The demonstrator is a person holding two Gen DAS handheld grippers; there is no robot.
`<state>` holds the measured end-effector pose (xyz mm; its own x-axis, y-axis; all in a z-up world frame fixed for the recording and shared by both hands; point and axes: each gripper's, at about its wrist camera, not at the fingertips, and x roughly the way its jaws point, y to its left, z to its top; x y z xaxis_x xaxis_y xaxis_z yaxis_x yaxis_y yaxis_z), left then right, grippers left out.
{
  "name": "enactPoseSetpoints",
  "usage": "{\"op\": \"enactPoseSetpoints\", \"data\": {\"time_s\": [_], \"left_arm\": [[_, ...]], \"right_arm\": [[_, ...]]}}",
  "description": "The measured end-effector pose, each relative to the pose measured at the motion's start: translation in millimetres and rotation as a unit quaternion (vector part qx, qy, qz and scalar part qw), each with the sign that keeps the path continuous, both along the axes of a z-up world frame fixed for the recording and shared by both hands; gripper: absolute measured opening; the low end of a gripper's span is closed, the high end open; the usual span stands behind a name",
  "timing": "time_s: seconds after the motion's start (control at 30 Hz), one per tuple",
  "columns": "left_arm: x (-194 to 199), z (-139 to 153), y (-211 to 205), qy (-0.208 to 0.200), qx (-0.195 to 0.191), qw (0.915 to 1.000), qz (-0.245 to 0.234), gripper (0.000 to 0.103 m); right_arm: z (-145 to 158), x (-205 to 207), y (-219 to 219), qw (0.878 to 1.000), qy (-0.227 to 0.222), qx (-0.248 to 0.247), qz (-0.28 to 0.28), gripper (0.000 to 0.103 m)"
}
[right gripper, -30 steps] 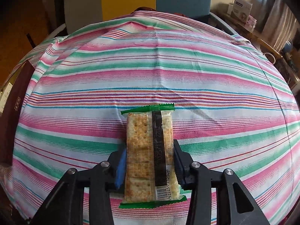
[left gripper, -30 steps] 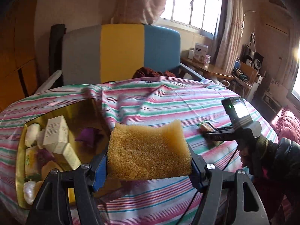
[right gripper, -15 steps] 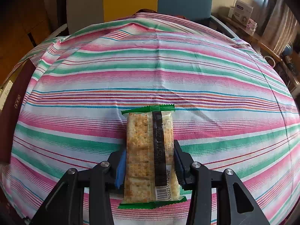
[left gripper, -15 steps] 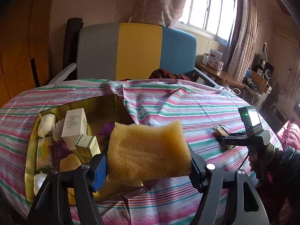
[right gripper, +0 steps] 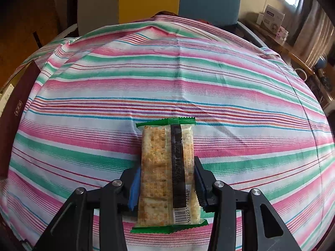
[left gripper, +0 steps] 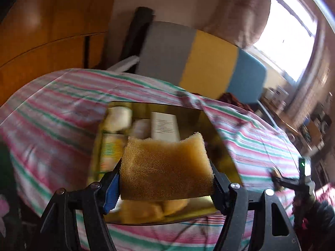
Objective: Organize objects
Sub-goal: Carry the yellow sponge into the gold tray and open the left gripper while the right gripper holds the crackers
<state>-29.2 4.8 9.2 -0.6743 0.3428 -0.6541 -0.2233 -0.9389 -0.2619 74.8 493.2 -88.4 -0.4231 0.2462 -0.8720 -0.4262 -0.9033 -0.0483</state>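
Jaws clamped both sides — left gripper on sponge, right gripper on cracker packet.

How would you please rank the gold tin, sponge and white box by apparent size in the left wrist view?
1. gold tin
2. sponge, though nearness to the camera enlarges it
3. white box, partly hidden

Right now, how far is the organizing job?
Done: the gold box already holds several small packs. In hand: the left gripper holds the sponge above the box; the right gripper holds the cracker pack over the cloth. Left: both must go in.
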Motion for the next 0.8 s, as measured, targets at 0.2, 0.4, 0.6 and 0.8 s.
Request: {"op": "enactPoseSetpoints", "data": {"time_s": [0.2,0.4,0.6,0.8], "left_arm": [[-10,-13,-68,-0.027,0.006,0.9961,0.084,0.071],[-16,-25,-78,-0.046,0.017,0.9940,0.098,0.071],[-30,-31,-42,-0.056,0.003,0.9968,0.057,0.072],[-52,-37,-5,-0.063,-0.039,0.9968,0.031,0.072]], "right_arm": [[0,-1,-1,1.000,-0.003,0.005,0.004,0.045],[0,-1,-2,1.000,-0.004,0.006,0.005,0.045],[0,-1,-2,1.000,-0.004,0.007,0.004,0.045],[0,-1,-3,1.000,-0.004,0.007,0.002,0.045]]}}
